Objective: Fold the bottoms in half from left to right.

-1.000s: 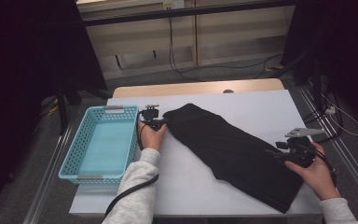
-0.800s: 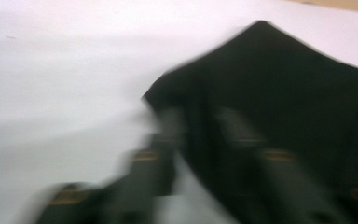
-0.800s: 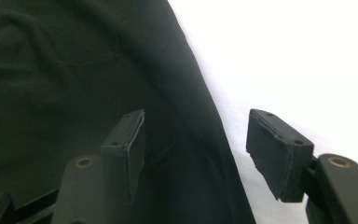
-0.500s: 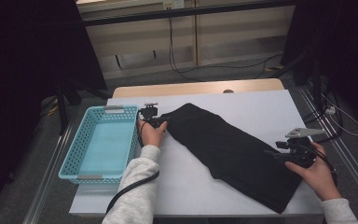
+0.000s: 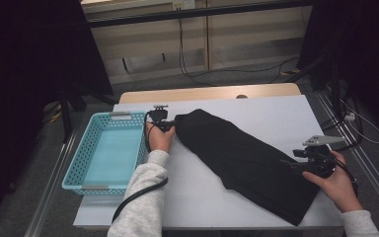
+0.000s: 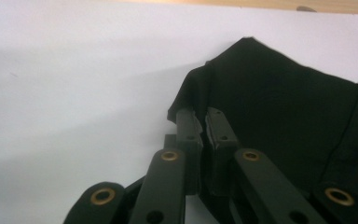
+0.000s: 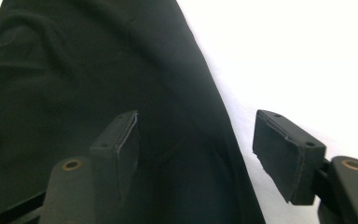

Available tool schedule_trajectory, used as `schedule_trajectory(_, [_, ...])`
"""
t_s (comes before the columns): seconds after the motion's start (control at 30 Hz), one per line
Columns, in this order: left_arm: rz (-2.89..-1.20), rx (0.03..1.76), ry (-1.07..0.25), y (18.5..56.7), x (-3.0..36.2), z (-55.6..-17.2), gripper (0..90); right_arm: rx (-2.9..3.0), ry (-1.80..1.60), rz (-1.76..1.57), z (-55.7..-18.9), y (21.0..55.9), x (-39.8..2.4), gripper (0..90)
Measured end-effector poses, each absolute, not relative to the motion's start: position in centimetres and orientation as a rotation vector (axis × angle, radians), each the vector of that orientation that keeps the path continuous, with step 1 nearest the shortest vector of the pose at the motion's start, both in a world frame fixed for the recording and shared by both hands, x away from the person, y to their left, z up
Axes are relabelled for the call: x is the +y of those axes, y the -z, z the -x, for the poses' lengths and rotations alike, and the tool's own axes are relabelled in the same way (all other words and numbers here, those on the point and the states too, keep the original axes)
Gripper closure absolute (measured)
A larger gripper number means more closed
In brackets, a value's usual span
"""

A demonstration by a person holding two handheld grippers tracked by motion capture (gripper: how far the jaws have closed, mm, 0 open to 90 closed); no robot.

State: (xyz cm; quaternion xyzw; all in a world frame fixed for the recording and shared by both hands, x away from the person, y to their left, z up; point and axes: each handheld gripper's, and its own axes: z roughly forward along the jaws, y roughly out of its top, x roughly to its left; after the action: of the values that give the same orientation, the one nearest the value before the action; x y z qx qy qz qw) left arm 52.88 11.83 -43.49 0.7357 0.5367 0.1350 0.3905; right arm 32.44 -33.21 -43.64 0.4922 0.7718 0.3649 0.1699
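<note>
Left gripper [image 6: 204,122] jaws clamped on the corner fold of the black cloth [image 5: 246,160], right gripper [image 7: 198,140] jaws apart and just opening wider, straddling the cloth's edge, white table [image 5: 276,113] beneath

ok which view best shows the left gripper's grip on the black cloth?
Left gripper view: the left gripper has its jaws pinched shut on the black cloth at its corner. High view gives the whole cloth, the grip tiny. Right gripper view shows just cloth.

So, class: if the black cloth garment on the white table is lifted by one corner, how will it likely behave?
The black cloth garment probably hangs limp: it lies flat with soft creases. It likely drags rather than slides whole. The left gripper, shut on its edge, bunches it, suggesting thin, light fabric.
</note>
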Motion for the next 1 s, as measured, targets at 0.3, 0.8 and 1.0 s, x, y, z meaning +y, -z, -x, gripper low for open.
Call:
schedule_trajectory(0.3, [-1.864, 1.344, -0.353, 42.7, 12.4, -52.6, 86.1, 2.200, -1.055, -1.393, -32.8, 43.6, -32.9, 27.7])
schedule_trajectory(0.8, [-1.854, 1.138, -0.191, 43.0, 10.2, -50.3, 86.2, 2.197, -1.040, -1.398, -33.0, 43.8, -33.0, 23.5])
schedule_trajectory(1.0, [-1.860, 1.065, -0.159, 43.1, 9.4, -49.1, 86.1, 2.202, -1.042, -1.393, -33.0, 43.8, -32.9, 22.9])
